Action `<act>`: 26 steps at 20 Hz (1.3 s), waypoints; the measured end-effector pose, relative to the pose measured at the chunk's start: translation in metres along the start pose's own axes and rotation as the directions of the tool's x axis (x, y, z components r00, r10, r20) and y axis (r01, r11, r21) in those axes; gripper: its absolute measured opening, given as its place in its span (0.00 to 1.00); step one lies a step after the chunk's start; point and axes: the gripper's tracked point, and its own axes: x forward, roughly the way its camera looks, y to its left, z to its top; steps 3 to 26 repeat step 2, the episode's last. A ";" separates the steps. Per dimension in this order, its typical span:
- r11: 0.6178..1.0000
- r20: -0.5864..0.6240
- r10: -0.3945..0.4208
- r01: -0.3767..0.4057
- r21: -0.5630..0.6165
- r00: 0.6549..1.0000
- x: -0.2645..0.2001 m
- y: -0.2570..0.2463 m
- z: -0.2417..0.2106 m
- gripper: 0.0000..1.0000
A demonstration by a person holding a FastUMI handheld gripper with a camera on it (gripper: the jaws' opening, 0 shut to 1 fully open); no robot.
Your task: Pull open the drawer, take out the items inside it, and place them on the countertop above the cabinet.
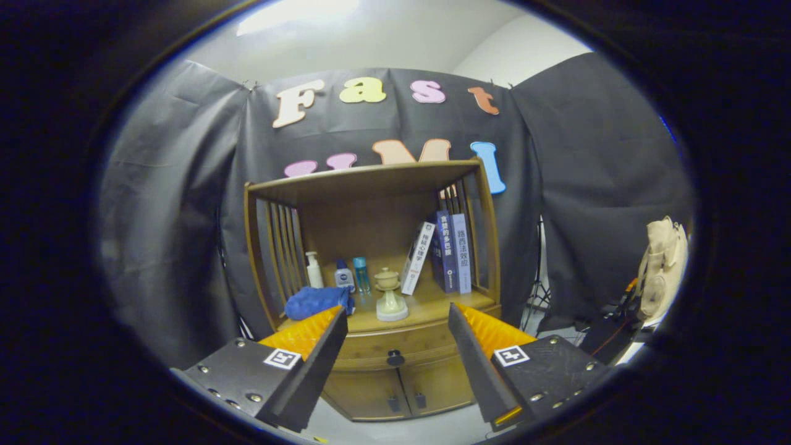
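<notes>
A wooden cabinet point(395, 371) stands against the booth wall, some way beyond my fingers. Its drawer point(401, 349) is closed, and the dark round knob point(395, 357) sits in the gap between my two fingers. Above the drawer is the countertop point(432, 306), under an open shelf frame. My gripper point(397, 315) is open, nothing between the fingers, and it is held apart from the cabinet at about drawer height. The drawer's contents are hidden.
On the countertop are a blue cloth point(316, 301), a white pump bottle point(314, 270), two small bottles point(352, 275), a pale lidded cup on a stand point(390, 296) and three books point(442, 256). Two lower doors point(401, 389) are closed. A beige bag point(662, 266) hangs at right.
</notes>
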 end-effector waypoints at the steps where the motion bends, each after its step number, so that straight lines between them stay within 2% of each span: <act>1: 1.000 -0.005 0.003 -0.003 0.003 1.000 -0.004 0.005 0.003 0.98; 26: 1.000 -0.008 0.008 -0.008 -0.002 1.000 -0.007 0.008 0.006 0.97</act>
